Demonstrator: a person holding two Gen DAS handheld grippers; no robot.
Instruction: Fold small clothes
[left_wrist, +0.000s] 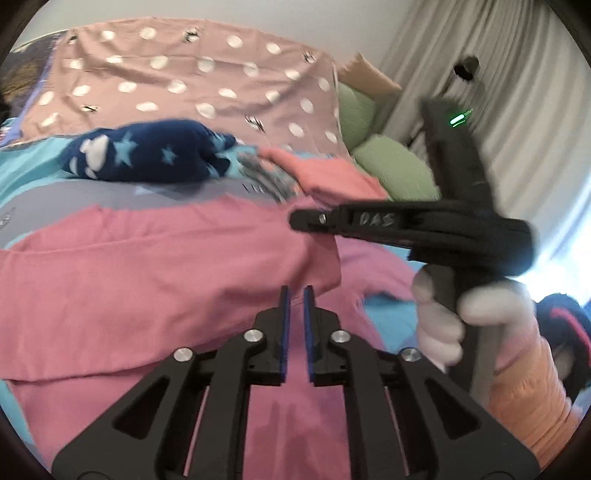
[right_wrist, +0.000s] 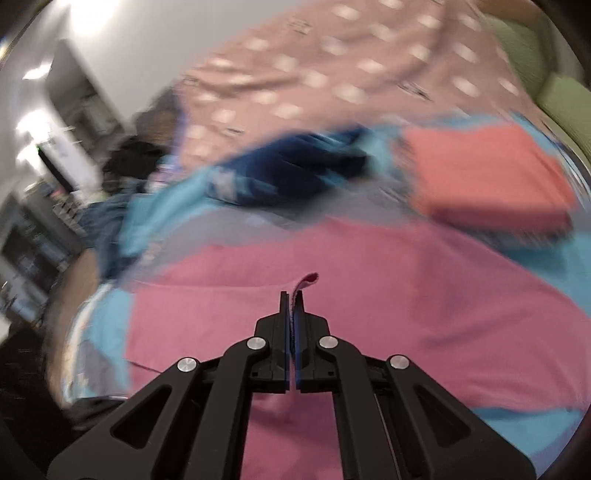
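A pink garment (left_wrist: 155, 266) lies spread on the bed, also in the right wrist view (right_wrist: 369, 295). My left gripper (left_wrist: 296, 295) hovers over it with a narrow gap between its jaws and nothing between them. My right gripper (right_wrist: 293, 299) is shut on a fold of the pink garment, whose edge sticks up between the pads. The right gripper also shows in the left wrist view (left_wrist: 314, 221), held side-on over the garment's right edge by a gloved hand (left_wrist: 443, 325).
A crumpled navy garment with stars (left_wrist: 147, 155) lies beyond the pink one. A folded coral garment (right_wrist: 487, 177) sits at the right. Behind are a dotted mauve pillow (left_wrist: 184, 74), green cushions (left_wrist: 395, 166) and a curtain (left_wrist: 517, 92).
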